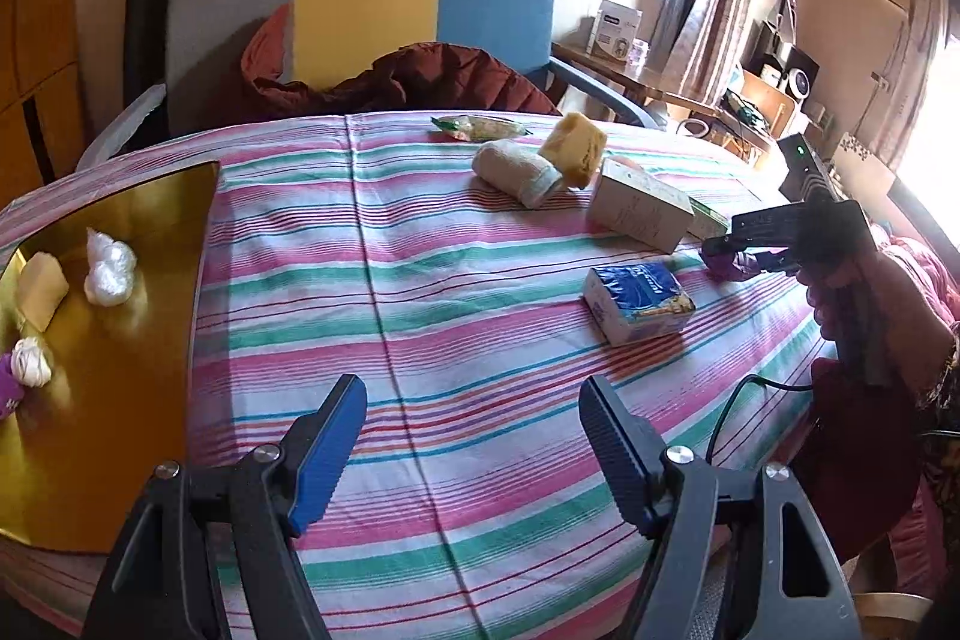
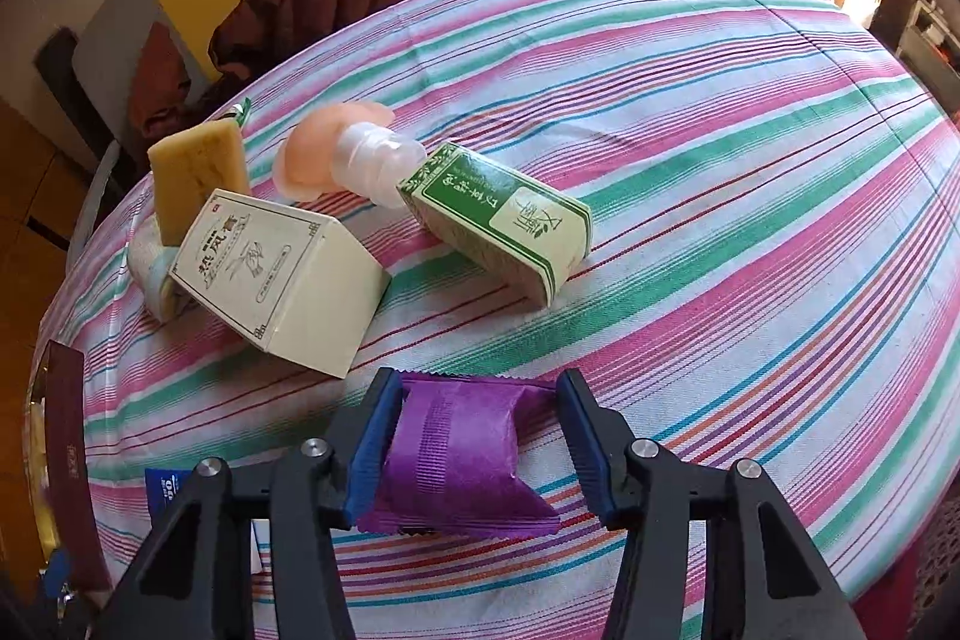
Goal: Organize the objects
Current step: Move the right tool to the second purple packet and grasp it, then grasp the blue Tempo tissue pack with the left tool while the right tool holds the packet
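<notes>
The purple sachet [image 2: 456,451] lies flat on the striped cloth [image 2: 720,160] of the worktop, between the blue pads of the right hand-held gripper [image 2: 480,436]. The left pad touches its edge; the right pad seems to meet only the crimped top corner, so a firm pinch cannot be confirmed. By its look it is a light, soft foil pack that will crumple and could slide out; the puffy middle, across the short width, looks the best place to hold it, not the thin sealed ends.

Just beyond it stand a cream box [image 2: 282,274] and a green box [image 2: 498,220], with a sponge [image 2: 198,172] behind. In the left view the left hand-held gripper [image 1: 474,436] hangs spread wide over bare cloth, holding nothing. A blue tissue pack [image 1: 639,301] lies nearby, and a gold tray [image 1: 138,352] at the left already holds small items, likely the sachet's destination.
</notes>
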`<state>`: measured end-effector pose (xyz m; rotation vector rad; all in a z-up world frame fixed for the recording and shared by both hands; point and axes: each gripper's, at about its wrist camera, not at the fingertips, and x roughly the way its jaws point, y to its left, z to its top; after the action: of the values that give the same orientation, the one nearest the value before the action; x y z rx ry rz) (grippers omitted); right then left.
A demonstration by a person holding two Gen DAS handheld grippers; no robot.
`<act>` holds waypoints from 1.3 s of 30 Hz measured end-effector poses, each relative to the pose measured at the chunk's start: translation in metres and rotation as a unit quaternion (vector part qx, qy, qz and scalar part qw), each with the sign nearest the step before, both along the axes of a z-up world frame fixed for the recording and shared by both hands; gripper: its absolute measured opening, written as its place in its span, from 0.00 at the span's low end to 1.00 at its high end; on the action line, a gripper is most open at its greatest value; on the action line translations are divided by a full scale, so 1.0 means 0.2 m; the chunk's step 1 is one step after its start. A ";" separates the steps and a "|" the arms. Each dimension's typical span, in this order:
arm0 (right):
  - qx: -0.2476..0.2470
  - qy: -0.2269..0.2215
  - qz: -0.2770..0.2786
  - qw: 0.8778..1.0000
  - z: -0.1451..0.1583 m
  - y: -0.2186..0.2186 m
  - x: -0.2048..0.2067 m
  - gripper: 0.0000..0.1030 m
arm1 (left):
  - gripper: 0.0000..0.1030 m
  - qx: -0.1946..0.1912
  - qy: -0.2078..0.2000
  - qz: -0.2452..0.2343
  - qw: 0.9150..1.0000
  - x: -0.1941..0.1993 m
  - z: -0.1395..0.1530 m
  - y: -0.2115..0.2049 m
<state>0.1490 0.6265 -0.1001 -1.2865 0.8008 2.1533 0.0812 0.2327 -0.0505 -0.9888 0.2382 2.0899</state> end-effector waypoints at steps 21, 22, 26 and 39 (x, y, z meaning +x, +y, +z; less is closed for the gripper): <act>-0.043 0.034 0.021 0.998 0.02 -0.02 0.01 0.56 | 0.74 -0.146 0.075 -0.296 0.941 0.07 -0.14 0.89; -0.041 0.029 0.026 0.998 0.02 -0.03 0.01 0.56 | 0.74 -0.154 0.079 -0.311 0.935 0.08 -0.15 0.91; -0.011 0.001 0.058 0.998 0.01 -0.10 -0.04 0.57 | 0.74 -0.180 0.093 -0.352 0.914 0.12 -0.20 0.95; 0.014 -0.009 0.092 0.996 0.04 -0.15 -0.05 0.33 | 0.75 -0.147 0.017 -0.344 0.927 -0.02 -0.25 0.94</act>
<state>0.1384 0.5960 -0.0915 -1.4117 0.6655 2.2838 0.0782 0.4200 -0.1000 -0.8694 0.8132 1.4435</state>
